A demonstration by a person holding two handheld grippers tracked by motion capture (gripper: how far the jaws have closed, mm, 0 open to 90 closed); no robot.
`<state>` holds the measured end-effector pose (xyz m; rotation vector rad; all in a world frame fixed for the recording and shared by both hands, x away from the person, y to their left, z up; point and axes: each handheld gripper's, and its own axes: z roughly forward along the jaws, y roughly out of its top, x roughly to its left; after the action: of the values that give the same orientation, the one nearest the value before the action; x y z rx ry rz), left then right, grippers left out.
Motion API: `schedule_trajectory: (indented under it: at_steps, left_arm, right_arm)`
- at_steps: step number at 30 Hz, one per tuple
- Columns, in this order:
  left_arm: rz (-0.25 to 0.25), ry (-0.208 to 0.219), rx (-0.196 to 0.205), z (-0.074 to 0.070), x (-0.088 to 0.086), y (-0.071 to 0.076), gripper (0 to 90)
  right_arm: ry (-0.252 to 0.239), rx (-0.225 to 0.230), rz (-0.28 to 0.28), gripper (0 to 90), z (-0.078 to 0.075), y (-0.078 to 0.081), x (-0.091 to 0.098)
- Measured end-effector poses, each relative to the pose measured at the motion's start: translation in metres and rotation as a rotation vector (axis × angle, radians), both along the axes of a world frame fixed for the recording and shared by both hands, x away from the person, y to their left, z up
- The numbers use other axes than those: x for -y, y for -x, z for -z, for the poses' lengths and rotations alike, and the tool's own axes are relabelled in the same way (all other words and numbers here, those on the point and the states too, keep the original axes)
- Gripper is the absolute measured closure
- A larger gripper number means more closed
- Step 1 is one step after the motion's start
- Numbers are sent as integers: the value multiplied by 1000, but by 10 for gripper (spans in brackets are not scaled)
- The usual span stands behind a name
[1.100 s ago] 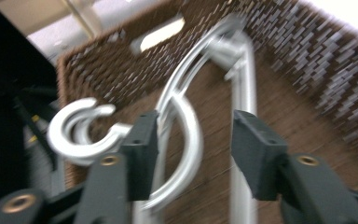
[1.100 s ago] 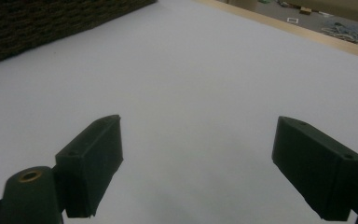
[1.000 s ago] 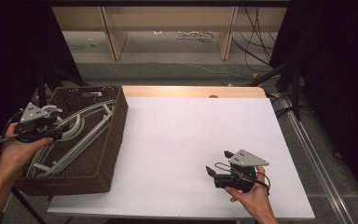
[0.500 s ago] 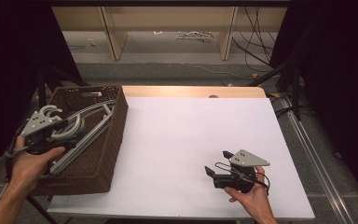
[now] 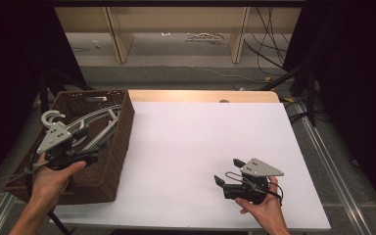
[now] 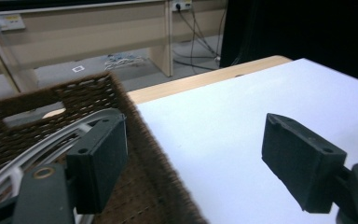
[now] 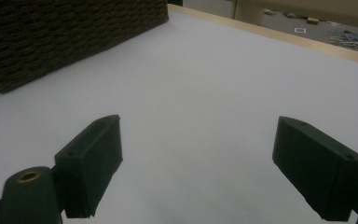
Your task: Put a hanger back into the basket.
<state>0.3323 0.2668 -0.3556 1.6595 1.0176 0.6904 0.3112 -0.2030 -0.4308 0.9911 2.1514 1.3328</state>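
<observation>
A white table (image 5: 200, 156) carries a wicker basket (image 5: 112, 161) holding light, stiff, slippery grey hangers (image 5: 95, 122); grip a straight bar. The left gripper (image 6: 193, 158), fingers just opened wide and empty, hovers above the basket; the right gripper (image 7: 198, 163) rests wide.

My left gripper (image 5: 81, 142) sits in my left hand (image 5: 54, 174), forearm coming in from the bottom left corner; its jaws have just been opening and stand wide apart with nothing between them. My right gripper (image 5: 225, 171), gripped from below by my right hand (image 5: 262, 205), lies level, pointing left, jaws spread wide and empty
</observation>
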Motion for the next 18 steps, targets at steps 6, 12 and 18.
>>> schedule_trajectory:
  at_steps: [6,12,18]
  left_arm:
    - [52,21,17,1,21,8,160]
    - [99,31,20,9,41,11,158]
    - [138,40,32,19,56,9,158]
  right_arm:
    - [-19,-4,8,168,-1,4,0]
    - [-31,19,-3,165,-2,6,1]
    - [-35,31,-6,163,-3,9,0]
